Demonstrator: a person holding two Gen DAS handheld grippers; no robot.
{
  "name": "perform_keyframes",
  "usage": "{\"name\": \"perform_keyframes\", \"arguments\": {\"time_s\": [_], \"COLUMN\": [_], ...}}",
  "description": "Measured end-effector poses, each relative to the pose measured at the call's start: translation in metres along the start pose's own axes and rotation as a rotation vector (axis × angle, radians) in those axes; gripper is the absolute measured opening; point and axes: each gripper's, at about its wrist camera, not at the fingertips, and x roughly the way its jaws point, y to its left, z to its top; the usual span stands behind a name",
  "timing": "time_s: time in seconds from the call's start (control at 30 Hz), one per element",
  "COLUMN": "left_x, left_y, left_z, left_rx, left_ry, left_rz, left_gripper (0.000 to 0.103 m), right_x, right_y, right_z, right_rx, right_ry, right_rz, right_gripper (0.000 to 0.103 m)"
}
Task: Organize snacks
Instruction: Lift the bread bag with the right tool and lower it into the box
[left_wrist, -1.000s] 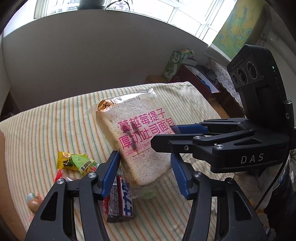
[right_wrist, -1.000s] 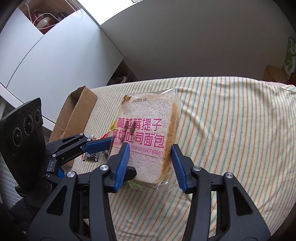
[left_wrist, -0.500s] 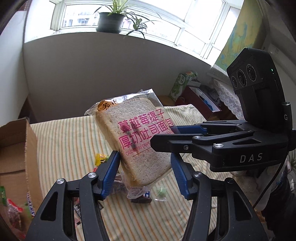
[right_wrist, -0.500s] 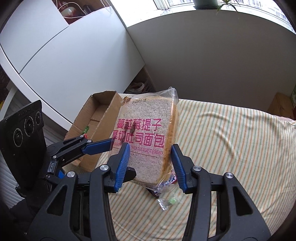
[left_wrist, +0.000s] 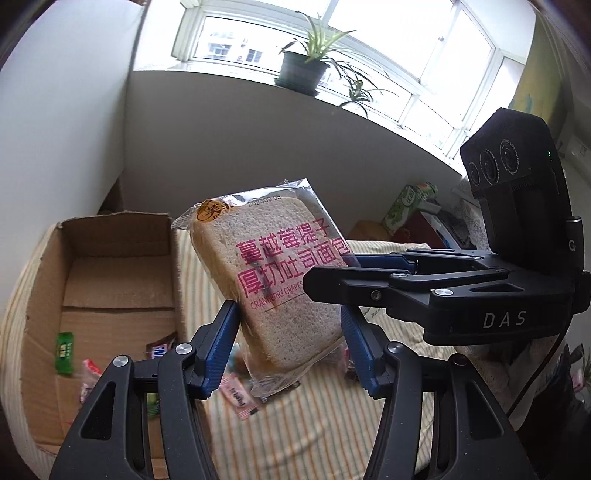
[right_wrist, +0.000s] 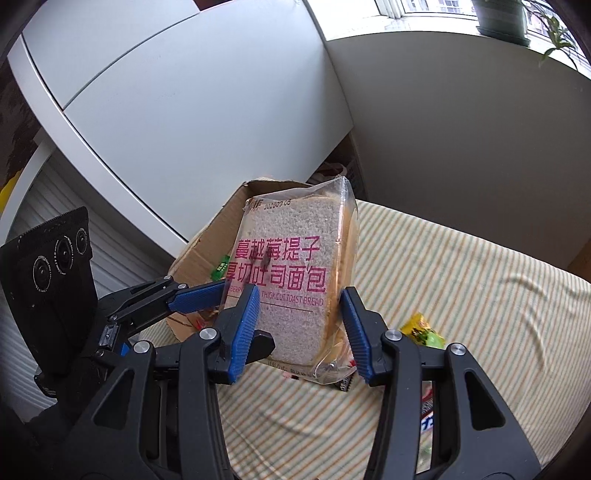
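Note:
A clear packet of thick-cut toast bread (left_wrist: 273, 280) with pink lettering hangs in the air above the striped cloth, held from two sides. My left gripper (left_wrist: 290, 314) is shut on its lower part, blue pads against both edges. Across its right side reaches my right gripper (left_wrist: 354, 264). In the right wrist view the bread packet (right_wrist: 291, 266) stands upright with my right gripper (right_wrist: 299, 299) shut on it, and a blue finger of the left gripper (right_wrist: 199, 297) touches its left edge. An open cardboard box (left_wrist: 110, 258) lies just left of the packet.
The box holds a green packet (left_wrist: 64, 349), a brown bar (left_wrist: 159, 347) and other small snacks. On the striped cloth (right_wrist: 461, 266) lie a pink candy (left_wrist: 238, 397), a yellow-green packet (right_wrist: 421, 330) and a bar (right_wrist: 428, 417). A white cabinet (right_wrist: 184, 110) stands behind the box.
Both grippers have carried the bread packet up and to the left. The cardboard box has come into view and now lies close beside the packet; the loose snacks have slid down and right.

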Motion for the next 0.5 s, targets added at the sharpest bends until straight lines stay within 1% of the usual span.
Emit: {"name": "perform_keyframes", "arguments": {"time_s": [0.27, 0.37, 0.5], "left_x": [-0.015, -0.022, -0.025], "left_y": [0.040, 0.052, 0.066], "left_z": [-0.004, -0.008, -0.009], "left_rx": [-0.071, -0.090, -0.106], "left_ry": [-0.026, -0.029, -0.029], "left_rz": [0.069, 0.091, 0.121], "left_gripper": [0.055, 0.055, 0.055], "right_x": [0.038, 0.050, 0.068], "right_y": [0.034, 0.039, 0.050], "right_z": [0.015, 0.018, 0.023], "right_rx": [-0.027, -0.023, -0.032], "right_ry": [0.032, 0.049, 0.064], "right_rz": [0.063, 0.091, 0.105], "right_gripper": [0.049, 0.049, 0.049]}}
